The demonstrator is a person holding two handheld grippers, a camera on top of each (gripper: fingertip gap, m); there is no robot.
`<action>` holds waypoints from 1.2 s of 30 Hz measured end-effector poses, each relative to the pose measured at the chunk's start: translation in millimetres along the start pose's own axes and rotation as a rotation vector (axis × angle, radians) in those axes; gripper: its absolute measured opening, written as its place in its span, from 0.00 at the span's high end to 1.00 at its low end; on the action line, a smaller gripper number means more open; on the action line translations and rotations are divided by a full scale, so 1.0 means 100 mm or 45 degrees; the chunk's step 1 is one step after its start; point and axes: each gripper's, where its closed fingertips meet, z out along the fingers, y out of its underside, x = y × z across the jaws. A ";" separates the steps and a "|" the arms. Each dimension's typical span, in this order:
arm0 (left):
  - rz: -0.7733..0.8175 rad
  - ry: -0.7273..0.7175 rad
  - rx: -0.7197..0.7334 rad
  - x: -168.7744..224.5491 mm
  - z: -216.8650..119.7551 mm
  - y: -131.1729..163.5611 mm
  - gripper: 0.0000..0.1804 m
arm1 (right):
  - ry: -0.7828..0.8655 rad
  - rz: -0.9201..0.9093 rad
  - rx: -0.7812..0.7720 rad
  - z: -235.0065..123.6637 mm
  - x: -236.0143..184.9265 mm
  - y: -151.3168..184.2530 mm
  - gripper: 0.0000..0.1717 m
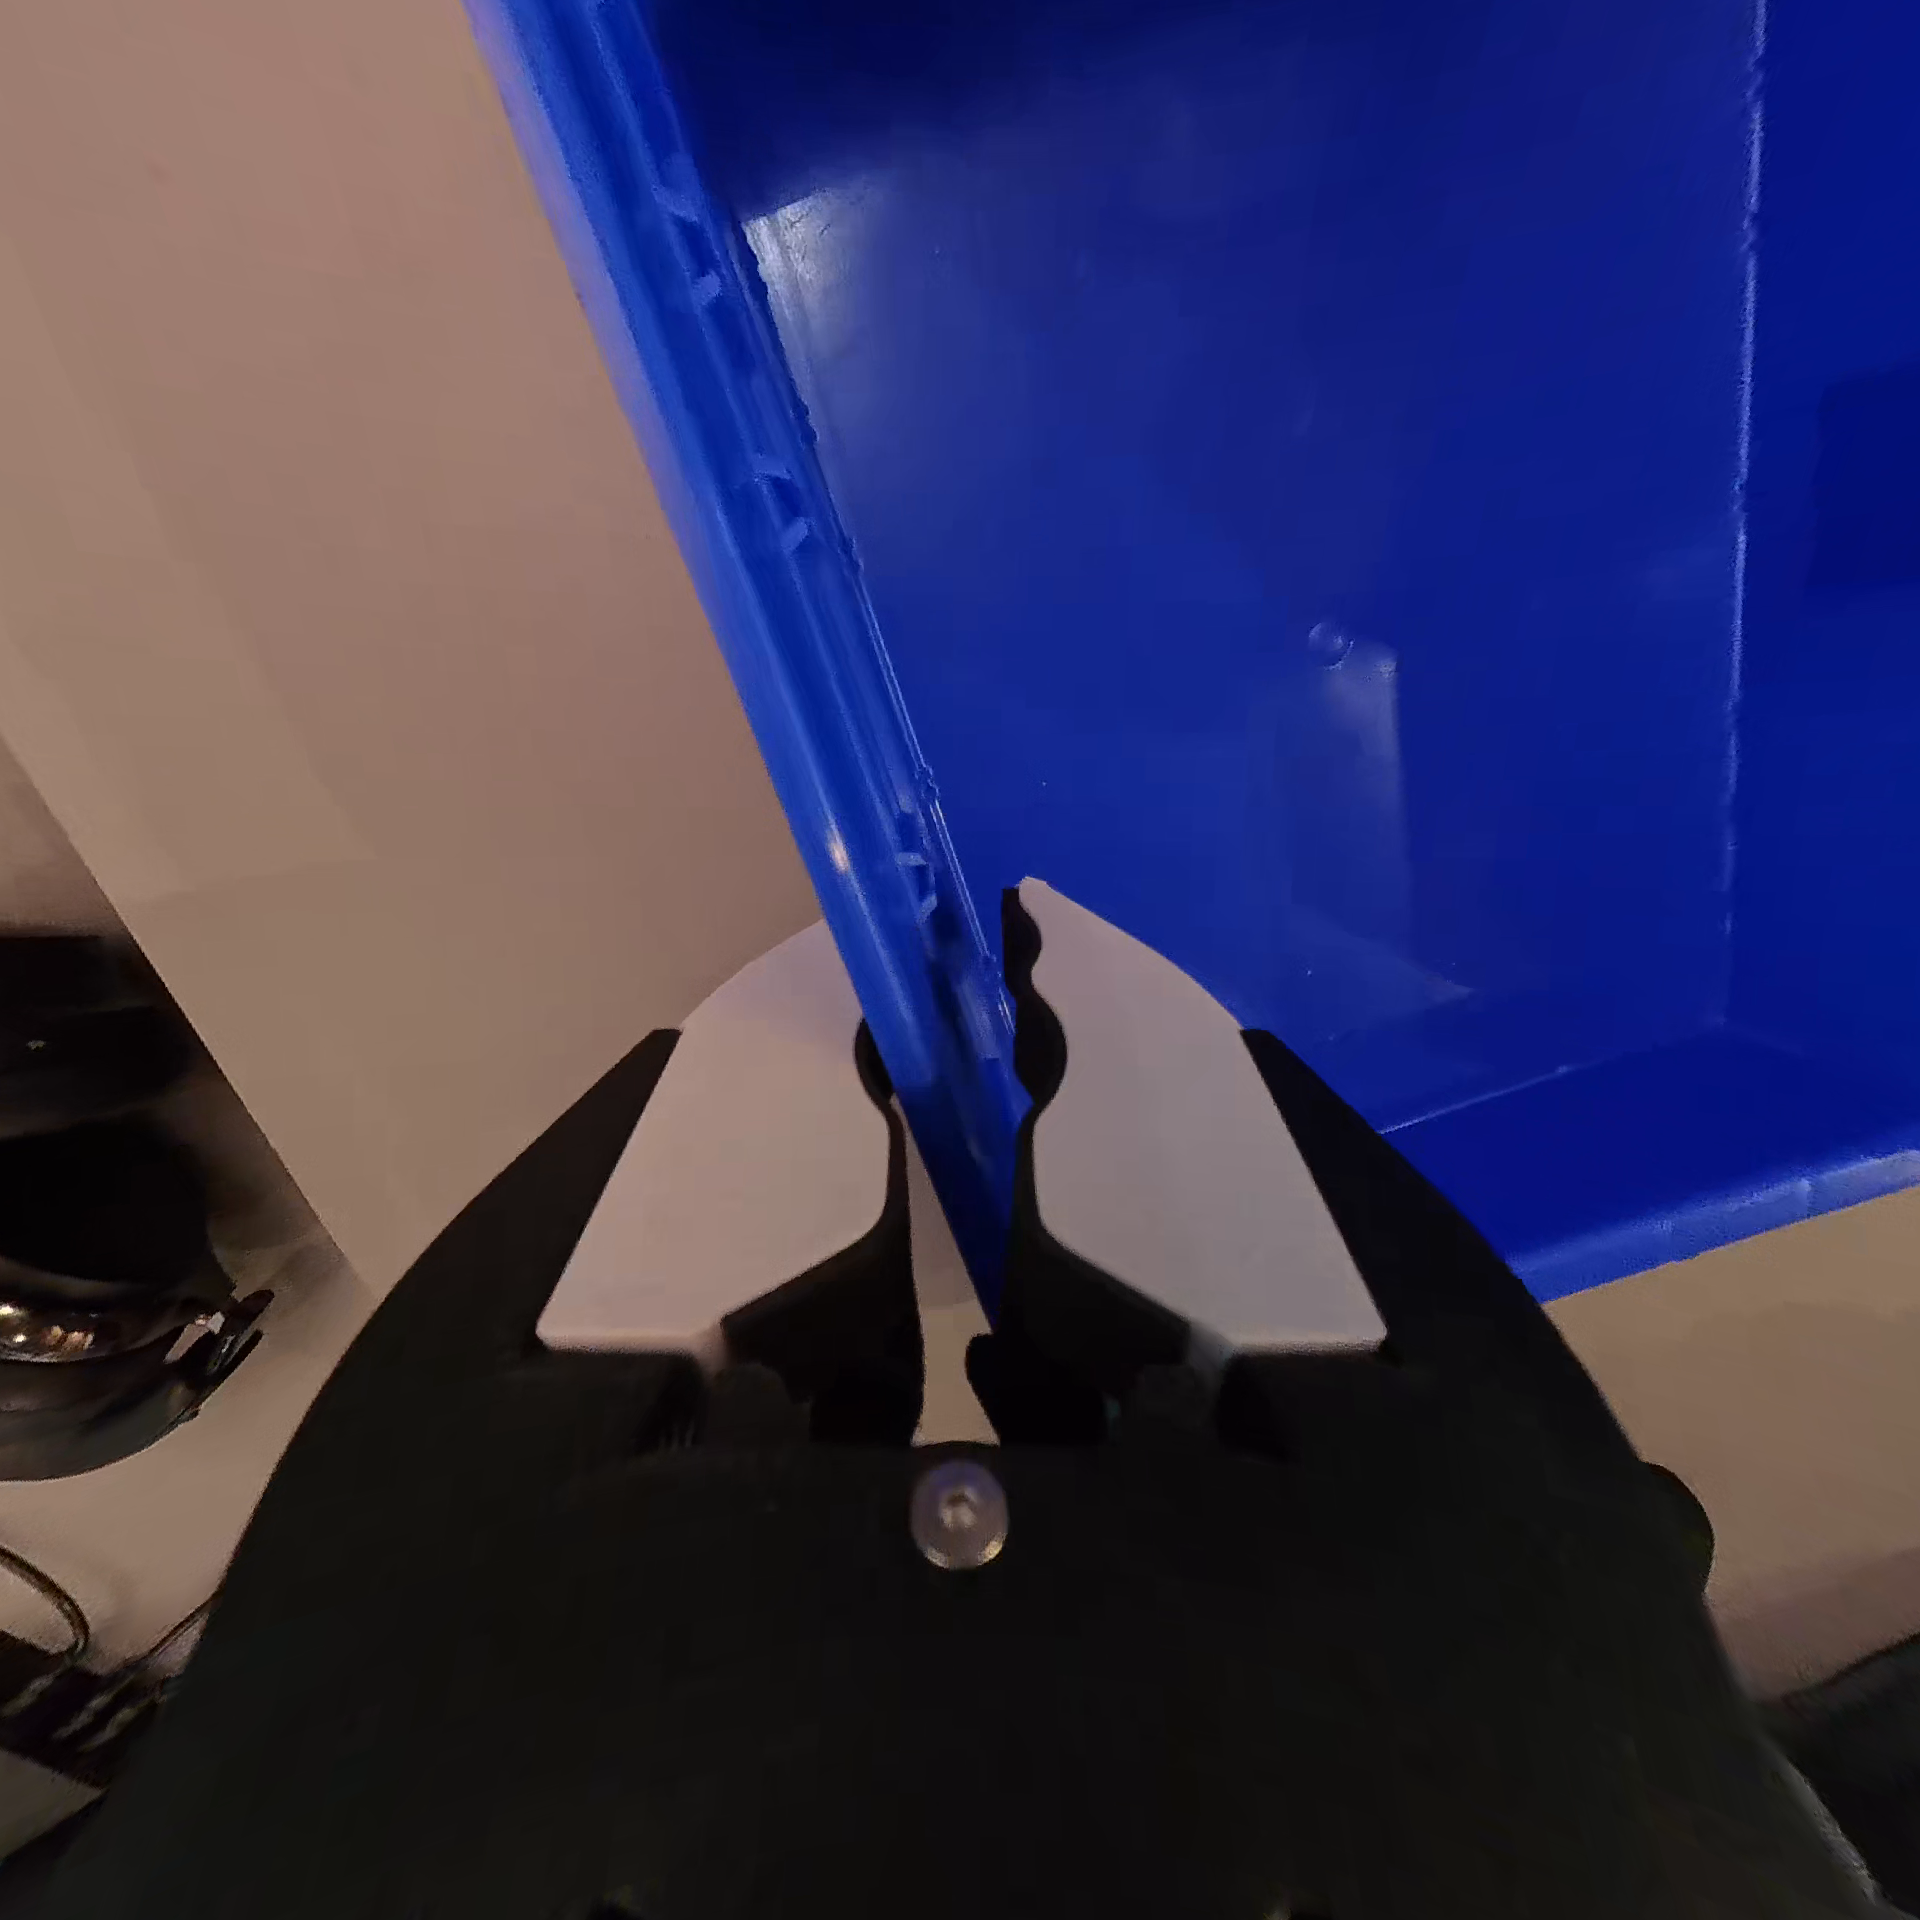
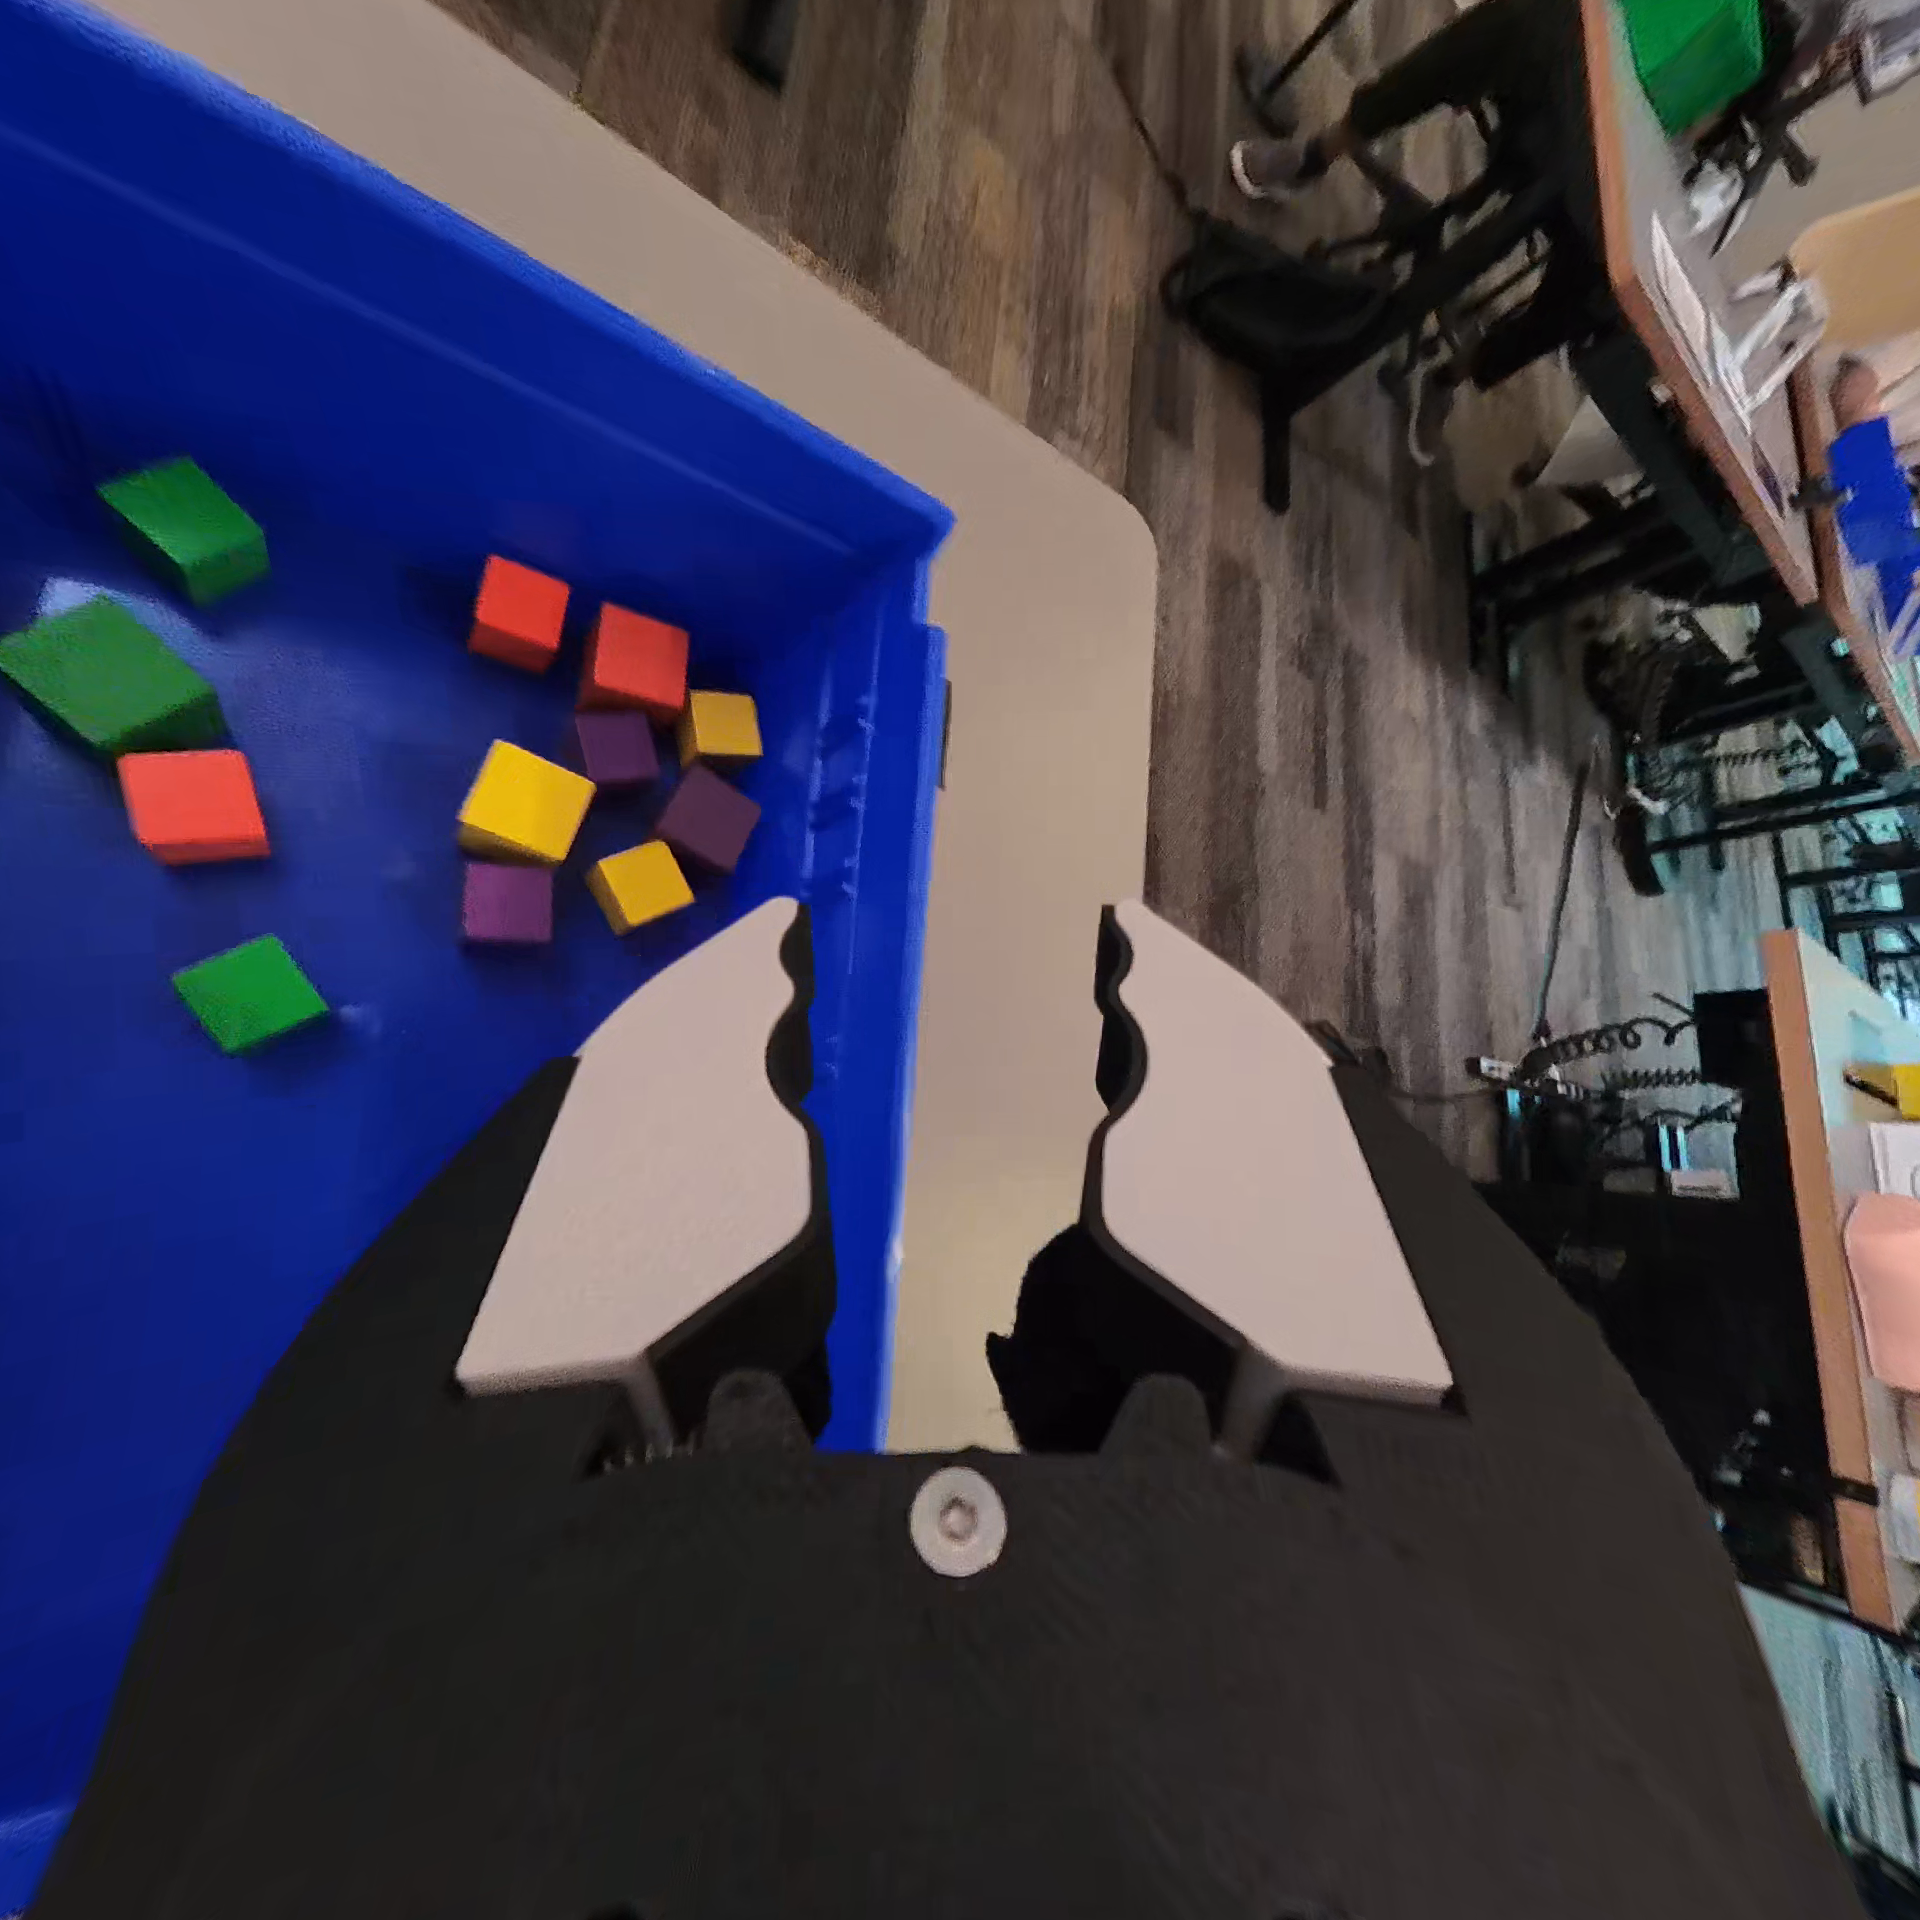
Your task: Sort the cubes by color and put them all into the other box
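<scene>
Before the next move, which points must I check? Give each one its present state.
1. Left gripper closed on wall of empty box: ok.
2. Right gripper open, astride wall of cube box, no grip on it: ok.
3. Right gripper holds no cube: ok.
4. Cubes sorted by color: not ok, mixed.
5. Cubes moved to the empty box: not ok, none seen there.
6. Both boxes flat on table: cannot tell.
</scene>
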 end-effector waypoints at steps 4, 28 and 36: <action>-0.006 -0.023 -0.009 -0.02 0.01 0.00 0.94 | -0.081 0.071 -0.071 0.06 0.01 0.20 0.73; 0.037 0.016 -0.060 0.01 0.06 0.05 0.95 | -0.318 -0.024 -0.384 0.32 -0.32 0.77 0.85; -0.004 0.113 -0.178 0.01 0.18 0.05 0.96 | -0.443 0.009 -0.326 0.32 -0.34 0.73 0.90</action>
